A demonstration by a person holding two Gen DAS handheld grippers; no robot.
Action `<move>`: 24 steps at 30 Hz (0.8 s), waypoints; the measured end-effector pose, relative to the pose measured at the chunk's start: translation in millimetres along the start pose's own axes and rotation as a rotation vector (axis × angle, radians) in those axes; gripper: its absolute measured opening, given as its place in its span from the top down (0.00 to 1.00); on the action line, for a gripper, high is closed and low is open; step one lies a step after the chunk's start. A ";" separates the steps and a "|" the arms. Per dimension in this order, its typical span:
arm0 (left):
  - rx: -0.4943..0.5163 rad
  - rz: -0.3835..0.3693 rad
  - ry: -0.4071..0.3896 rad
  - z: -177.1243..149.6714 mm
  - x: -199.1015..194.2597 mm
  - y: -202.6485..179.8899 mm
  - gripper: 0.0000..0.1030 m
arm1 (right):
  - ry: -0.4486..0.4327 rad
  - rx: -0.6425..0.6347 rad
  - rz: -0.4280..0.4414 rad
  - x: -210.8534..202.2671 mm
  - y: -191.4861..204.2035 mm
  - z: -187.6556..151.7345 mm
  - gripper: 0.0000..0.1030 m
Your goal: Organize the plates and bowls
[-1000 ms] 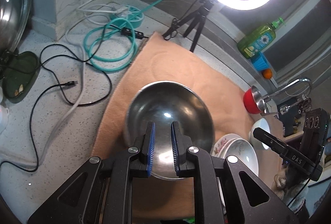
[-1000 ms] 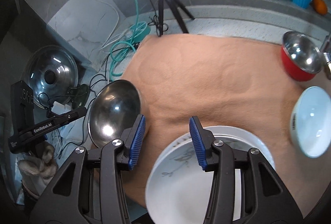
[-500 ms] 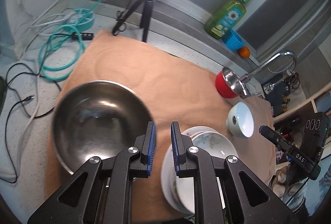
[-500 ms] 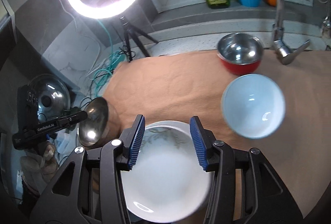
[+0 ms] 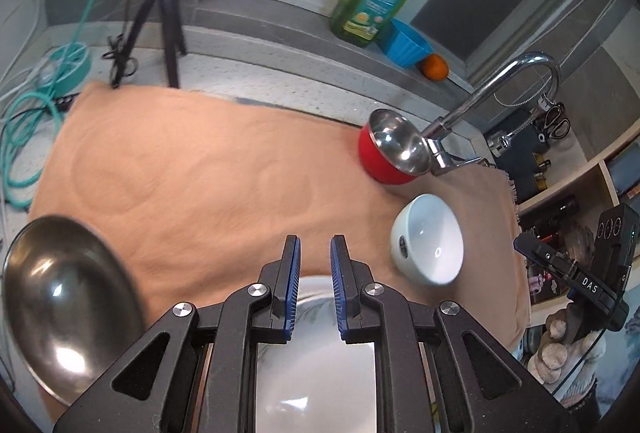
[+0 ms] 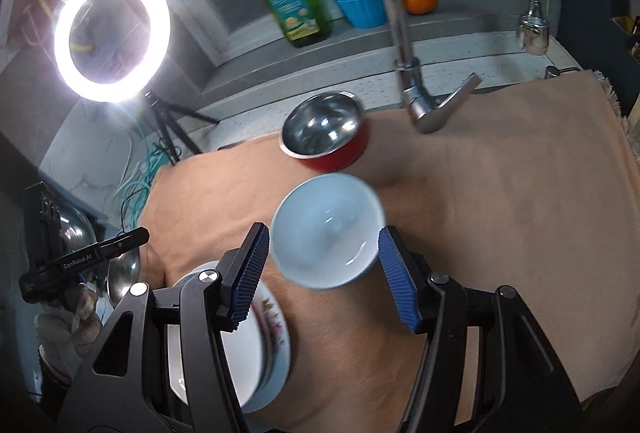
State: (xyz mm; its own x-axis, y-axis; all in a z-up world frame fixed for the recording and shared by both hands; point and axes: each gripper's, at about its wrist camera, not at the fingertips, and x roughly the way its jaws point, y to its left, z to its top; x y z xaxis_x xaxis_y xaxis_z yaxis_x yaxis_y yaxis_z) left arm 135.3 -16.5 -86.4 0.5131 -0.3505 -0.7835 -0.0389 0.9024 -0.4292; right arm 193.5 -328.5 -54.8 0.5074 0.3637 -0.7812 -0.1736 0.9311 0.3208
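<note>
— Two bowls near the table's far edge?
— Yes: white bowl (image 6: 326, 231) mouth-up, red bowl (image 6: 325, 131) tilted behind.
— Right hand-held gripper (image 6: 320, 277)?
— Opening, astride the white bowl, pads clear.
— Left hand-held gripper (image 5: 314, 289)?
— Nearly closed, empty, above the plates (image 5: 316, 373).

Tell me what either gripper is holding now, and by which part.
Nothing. The left gripper is shut and empty; the right gripper is opening, its fingers flanking the white bowl without touching it.

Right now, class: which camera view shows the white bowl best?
The right wrist view: the white bowl sits central and large, its whole rim and inside visible between the opening jaws. The left wrist view shows it smaller, off to the right.
</note>
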 end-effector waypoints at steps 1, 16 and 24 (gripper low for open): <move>0.003 -0.008 -0.002 4.1 4.7 -4.8 0.87 | 0.002 0.006 0.001 0.2 -6.7 3.4 0.42; 0.035 0.034 0.071 71.5 116.0 -60.8 0.87 | 0.079 -0.019 0.049 56.5 -51.0 74.9 0.53; -0.010 0.039 0.097 93.2 143.2 -53.7 0.87 | 0.138 -0.022 0.044 106.5 -49.7 94.5 0.64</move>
State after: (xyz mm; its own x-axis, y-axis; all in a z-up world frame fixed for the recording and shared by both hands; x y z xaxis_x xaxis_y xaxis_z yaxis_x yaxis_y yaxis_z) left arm 290.7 -91.8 -133.7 0.4256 -0.3384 -0.8393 -0.0661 0.9133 -0.4018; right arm 335.9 -338.6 -103.4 0.3778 0.4031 -0.8335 -0.2126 0.9140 0.3456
